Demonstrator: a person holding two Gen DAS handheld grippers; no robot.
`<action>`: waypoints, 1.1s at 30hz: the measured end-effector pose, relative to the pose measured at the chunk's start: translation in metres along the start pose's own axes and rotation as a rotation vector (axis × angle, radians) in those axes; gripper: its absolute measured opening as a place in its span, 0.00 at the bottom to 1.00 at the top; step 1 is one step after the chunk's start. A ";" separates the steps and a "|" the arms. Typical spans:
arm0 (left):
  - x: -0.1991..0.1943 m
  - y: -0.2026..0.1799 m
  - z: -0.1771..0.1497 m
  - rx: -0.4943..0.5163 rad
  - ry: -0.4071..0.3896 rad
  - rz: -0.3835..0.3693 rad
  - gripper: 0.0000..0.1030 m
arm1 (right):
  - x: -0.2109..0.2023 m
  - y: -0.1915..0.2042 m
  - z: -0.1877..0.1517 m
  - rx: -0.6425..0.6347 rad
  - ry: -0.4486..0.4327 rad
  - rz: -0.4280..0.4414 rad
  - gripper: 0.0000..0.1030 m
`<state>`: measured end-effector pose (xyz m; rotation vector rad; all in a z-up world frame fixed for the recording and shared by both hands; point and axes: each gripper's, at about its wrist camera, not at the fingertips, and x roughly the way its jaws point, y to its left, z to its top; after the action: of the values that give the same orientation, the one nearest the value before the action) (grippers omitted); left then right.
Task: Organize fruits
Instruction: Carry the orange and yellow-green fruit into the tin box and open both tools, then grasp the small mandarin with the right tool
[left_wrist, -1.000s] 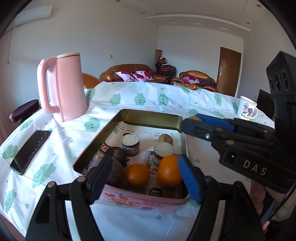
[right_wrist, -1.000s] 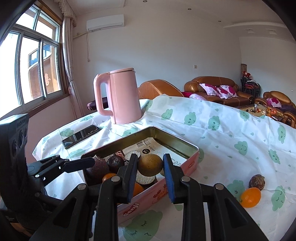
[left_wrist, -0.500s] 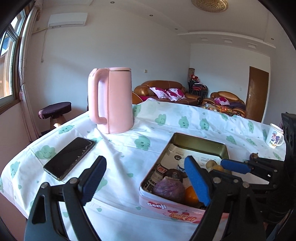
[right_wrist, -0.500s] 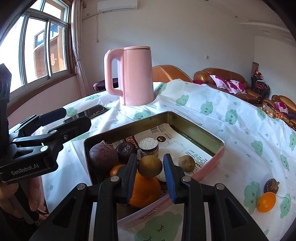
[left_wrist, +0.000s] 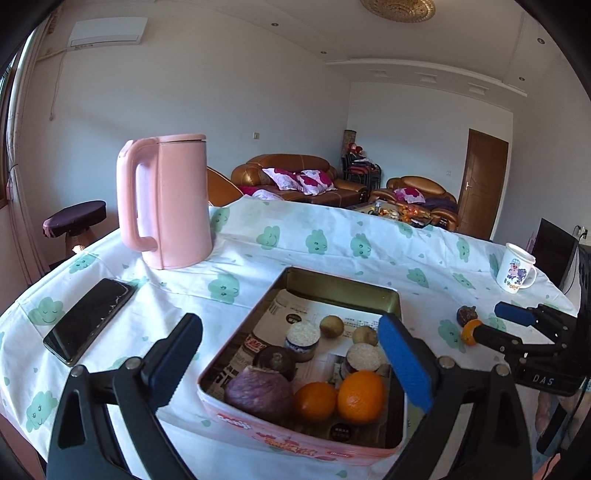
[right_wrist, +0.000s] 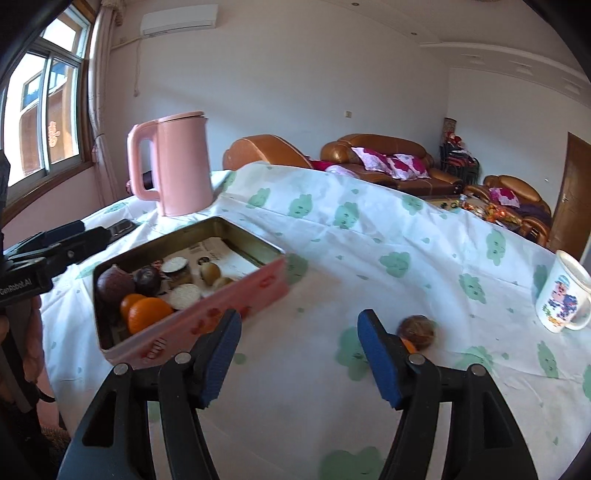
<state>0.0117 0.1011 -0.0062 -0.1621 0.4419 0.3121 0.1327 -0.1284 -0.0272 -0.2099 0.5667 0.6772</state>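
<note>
Left tongs (left_wrist: 291, 354) are hanging spread wide over the near end of the pink tin (left_wrist: 391, 295), gripping nothing. Right tongs (right_wrist: 299, 350) are also gaping wide and empty, hovering over bare tablecloth to the right of the tin.

The tin is sitting on the table (left_wrist: 332, 240), which is wearing a white cloth with green cloud faces. Inside the tin, along the near wall: a purple fruit (left_wrist: 258, 391), a small orange (left_wrist: 314, 400) touching it, and a bigger orange (left_wrist: 361, 395) touching that one. Behind them a dark round fruit (left_wrist: 275, 360) is lying next to two small jars with white tops (left_wrist: 302, 334). Two small brown fruits (left_wrist: 331, 325) are resting further back on the printed paper lining the tin.

Outside the tin, on the cloth to the right, a brown fruit (right_wrist: 417, 330) and a little orange fruit (right_wrist: 408, 345) are sitting together, just beside the right finger (right_wrist: 376, 358) of the right tongs; the orange one is mostly hiding behind that finger. This part of the right wrist view is blurring.

A pink kettle (left_wrist: 166, 199) is standing upright at the far left of the table, a black phone (left_wrist: 88, 319) is lying flat near the left edge, and a cartoon mug (right_wrist: 563, 295) is standing at the far right.
</note>
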 end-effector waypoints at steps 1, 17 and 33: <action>0.002 -0.005 0.002 0.006 0.001 -0.009 0.95 | 0.000 -0.014 -0.002 0.025 0.012 -0.024 0.65; 0.036 -0.079 0.016 0.094 0.072 -0.128 0.98 | 0.069 -0.040 -0.005 0.116 0.257 -0.011 0.43; 0.114 -0.185 0.010 0.160 0.292 -0.243 0.97 | 0.030 -0.131 -0.013 0.274 0.157 -0.243 0.42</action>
<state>0.1746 -0.0411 -0.0320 -0.1033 0.7263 0.0122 0.2301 -0.2175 -0.0545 -0.0731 0.7636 0.3441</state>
